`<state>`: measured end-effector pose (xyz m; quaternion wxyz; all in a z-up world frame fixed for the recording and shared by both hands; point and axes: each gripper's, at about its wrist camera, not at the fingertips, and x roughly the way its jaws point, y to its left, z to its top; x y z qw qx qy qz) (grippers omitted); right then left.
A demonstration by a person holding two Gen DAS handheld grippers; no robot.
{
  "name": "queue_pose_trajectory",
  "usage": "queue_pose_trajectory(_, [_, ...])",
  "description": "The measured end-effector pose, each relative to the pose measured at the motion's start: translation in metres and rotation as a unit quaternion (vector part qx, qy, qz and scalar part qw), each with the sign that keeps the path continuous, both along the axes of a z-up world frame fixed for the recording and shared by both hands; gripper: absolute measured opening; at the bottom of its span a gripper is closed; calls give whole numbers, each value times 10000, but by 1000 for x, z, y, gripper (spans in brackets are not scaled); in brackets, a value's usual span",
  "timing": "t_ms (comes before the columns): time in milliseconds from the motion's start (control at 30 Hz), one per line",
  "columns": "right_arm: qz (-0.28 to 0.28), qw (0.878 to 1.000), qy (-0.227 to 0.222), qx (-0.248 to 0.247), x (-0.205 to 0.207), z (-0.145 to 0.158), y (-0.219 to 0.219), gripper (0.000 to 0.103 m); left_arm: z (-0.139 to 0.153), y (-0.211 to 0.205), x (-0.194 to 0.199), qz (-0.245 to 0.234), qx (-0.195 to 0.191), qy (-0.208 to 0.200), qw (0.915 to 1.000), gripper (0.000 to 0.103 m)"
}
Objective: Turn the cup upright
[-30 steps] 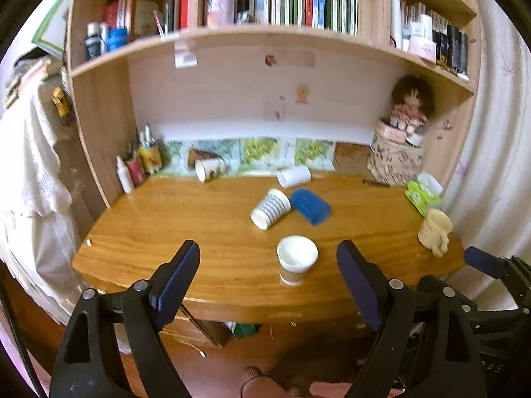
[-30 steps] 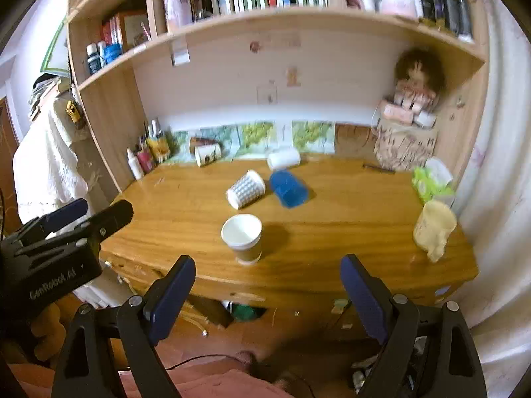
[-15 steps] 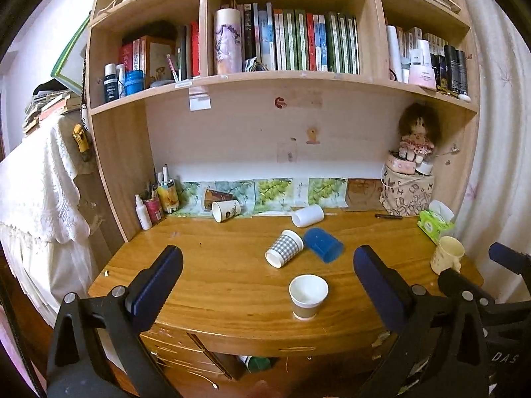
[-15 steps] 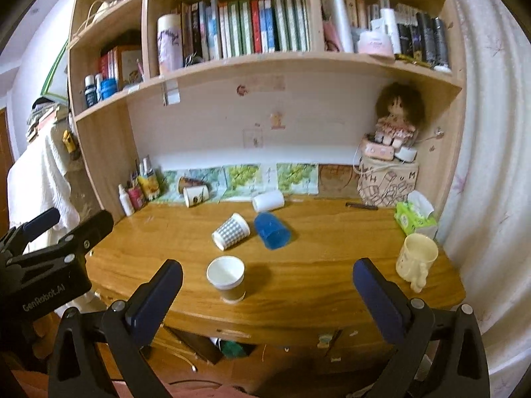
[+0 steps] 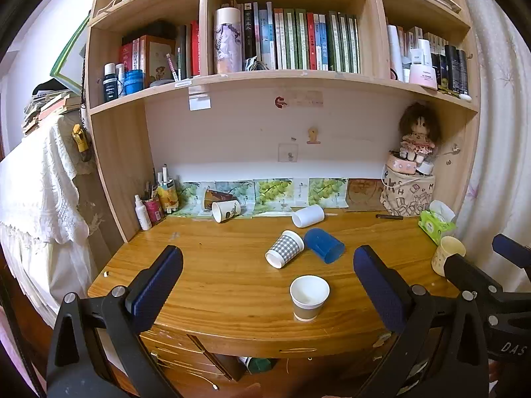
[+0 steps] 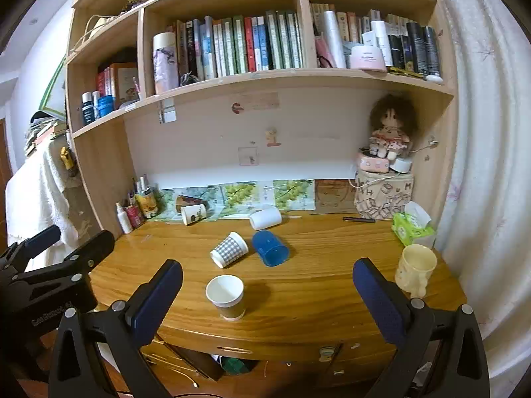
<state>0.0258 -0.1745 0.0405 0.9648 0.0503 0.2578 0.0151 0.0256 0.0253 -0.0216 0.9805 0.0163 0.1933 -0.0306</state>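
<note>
Cups, several, on a honey-coloured wooden desk (image 5: 212, 275): a brown-banded white paper cup (image 5: 309, 301) (image 6: 227, 296) stands upright near the front edge; behind it, lying on their sides and close together, a grey-checked paper cup (image 5: 285, 252) (image 6: 229, 249) and a translucent blue plastic cup (image 5: 324, 244) (image 6: 270, 248). Further back, also on their sides, a plain white cup (image 5: 308, 215) and a printed white paper cup (image 5: 225, 210). Left gripper (image 5: 265, 280) and right gripper (image 6: 264, 280): both spread wide, holding nothing, off the desk's front edge.
</note>
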Motion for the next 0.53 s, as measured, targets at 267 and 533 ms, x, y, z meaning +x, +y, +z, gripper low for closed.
queue_pose_trajectory(267, [-13,10000,12,5,0,-1,1,103,-2,-3,1,-42,13,27,10000,103])
queue_pose_trajectory(533, [20,10000,65,17,0,-3,3,103,-3,-5,0,-17,12,57,10000,103])
